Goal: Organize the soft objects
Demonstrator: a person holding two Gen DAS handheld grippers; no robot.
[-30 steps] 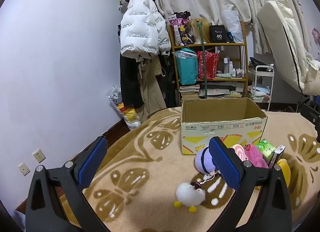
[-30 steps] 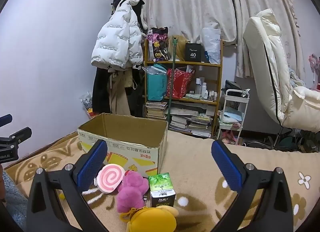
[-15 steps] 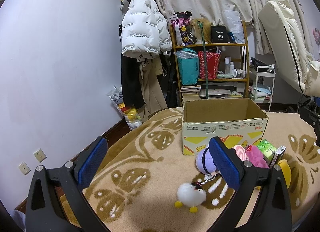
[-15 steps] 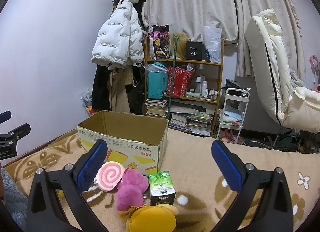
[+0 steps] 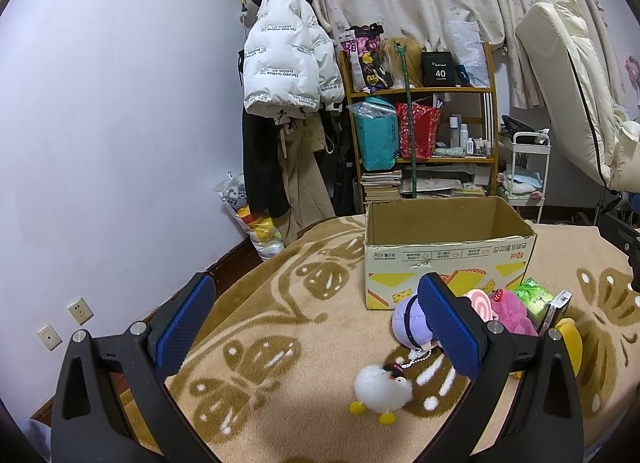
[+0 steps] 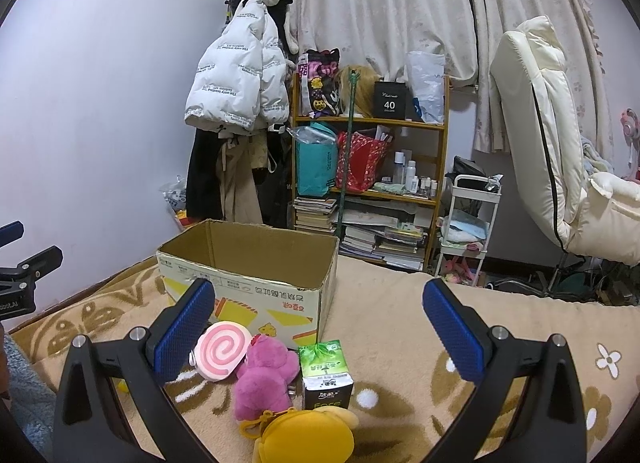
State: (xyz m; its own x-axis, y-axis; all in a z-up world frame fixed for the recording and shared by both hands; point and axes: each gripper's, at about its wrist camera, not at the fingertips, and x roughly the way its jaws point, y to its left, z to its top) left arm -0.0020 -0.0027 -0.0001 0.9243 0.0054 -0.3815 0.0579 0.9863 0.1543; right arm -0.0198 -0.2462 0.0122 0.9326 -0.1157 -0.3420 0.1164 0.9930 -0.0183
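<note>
An open cardboard box (image 5: 448,259) stands on the patterned blanket; it also shows in the right wrist view (image 6: 256,275). Before it lie a white fluffy chick (image 5: 382,387), a purple plush (image 5: 408,323), a pink swirl plush (image 6: 222,349), a magenta plush (image 6: 264,375), a yellow plush (image 6: 308,439) and a green carton (image 6: 326,373). My left gripper (image 5: 316,323) is open and empty above the blanket, left of the toys. My right gripper (image 6: 320,337) is open and empty above the magenta plush and carton.
A wooden shelf (image 5: 424,135) full of bags and books stands behind the bed, with hanging coats (image 5: 288,75) to its left. A white cart (image 6: 468,223) and a cream chair (image 6: 536,135) are at the right. The wall runs along the left.
Both views have shifted slightly; the grippers have lifted a little. Both stay open and the toys have not moved.
</note>
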